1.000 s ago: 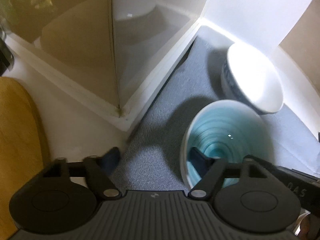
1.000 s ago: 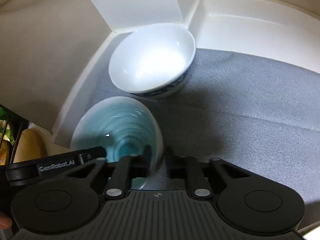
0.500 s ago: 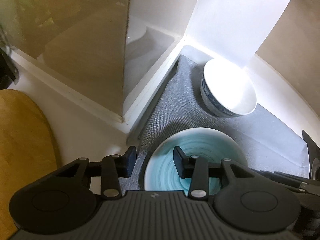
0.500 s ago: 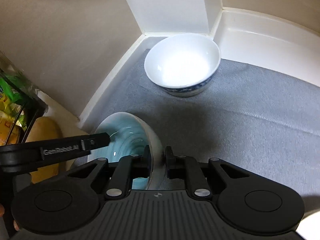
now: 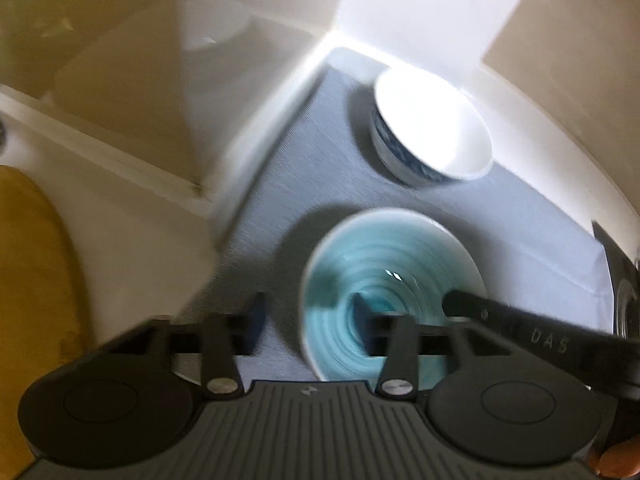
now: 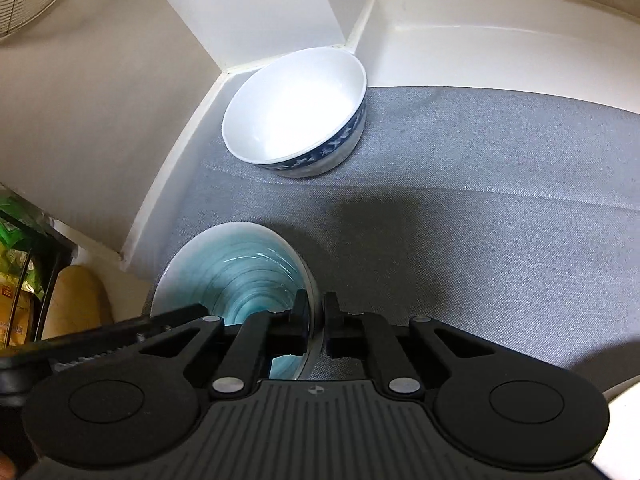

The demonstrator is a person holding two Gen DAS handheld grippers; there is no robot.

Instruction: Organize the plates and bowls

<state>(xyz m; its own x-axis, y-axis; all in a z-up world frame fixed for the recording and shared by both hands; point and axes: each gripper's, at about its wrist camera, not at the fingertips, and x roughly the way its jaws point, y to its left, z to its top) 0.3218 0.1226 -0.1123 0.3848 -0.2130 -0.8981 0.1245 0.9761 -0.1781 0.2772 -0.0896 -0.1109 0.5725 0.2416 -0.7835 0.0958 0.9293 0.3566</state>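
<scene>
With the right claw (image 6: 316, 330) clamped on the teal bowl's (image 6: 236, 276) rim, its well left of the pads, we've got the left claw (image 5: 308, 324) closing across the opposite rim, not yet pinching. The white bowl (image 6: 296, 116) sits ahead in the corner of the grey mat (image 6: 460, 200), apart. Since a second ago the left jaws have narrowed a lot.

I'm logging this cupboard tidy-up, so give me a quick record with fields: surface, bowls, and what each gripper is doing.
surface: grey mat on a white shelf
white bowl: blue-patterned outside, upright in the back corner, untouched
teal bowl: near the front edge, apart from the white bowl
right gripper: shut on the teal bowl's rim
left gripper: jaws closing, straddling the opposite rim, not yet pressing
</scene>
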